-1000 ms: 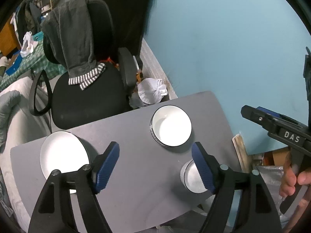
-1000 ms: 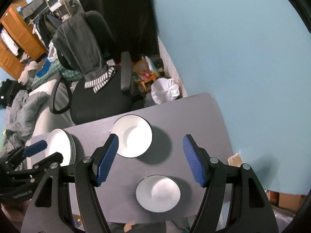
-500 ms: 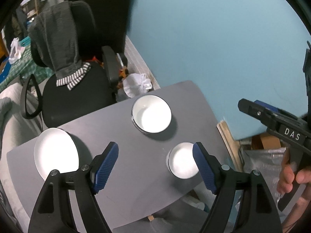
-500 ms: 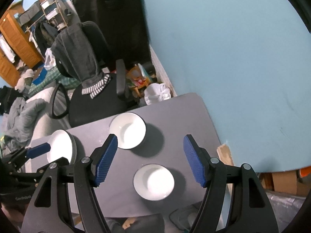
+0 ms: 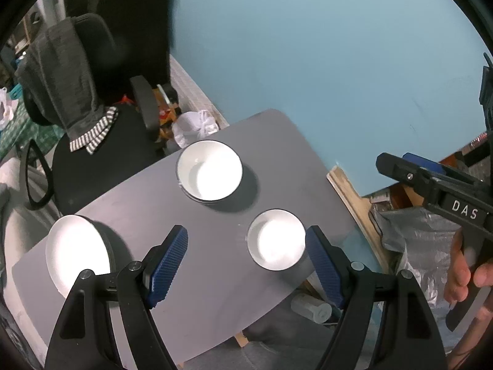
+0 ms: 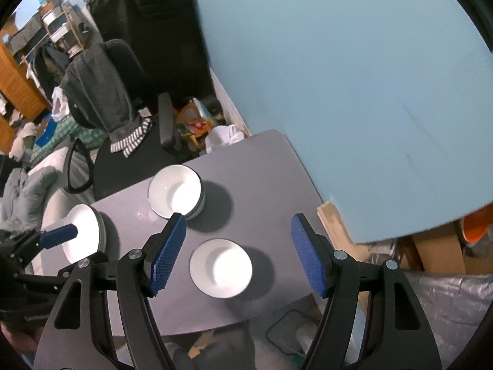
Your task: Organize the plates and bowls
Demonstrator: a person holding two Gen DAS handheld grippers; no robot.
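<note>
Small bowl (image 5: 275,239) near table edge (image 5: 277,303), both grippers spread, empty

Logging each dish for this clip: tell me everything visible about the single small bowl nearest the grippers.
The small bowl is white, round and glossy, looks ceramic, with a thin dark rim. It stands upright and empty on the grey table, near the table's near edge, alone rather than stacked. Nothing touches it: it is apart from the stacked bowls farther back and the plates to the left. In the right wrist view it shows between that gripper's open blue pads, well below them.
</note>
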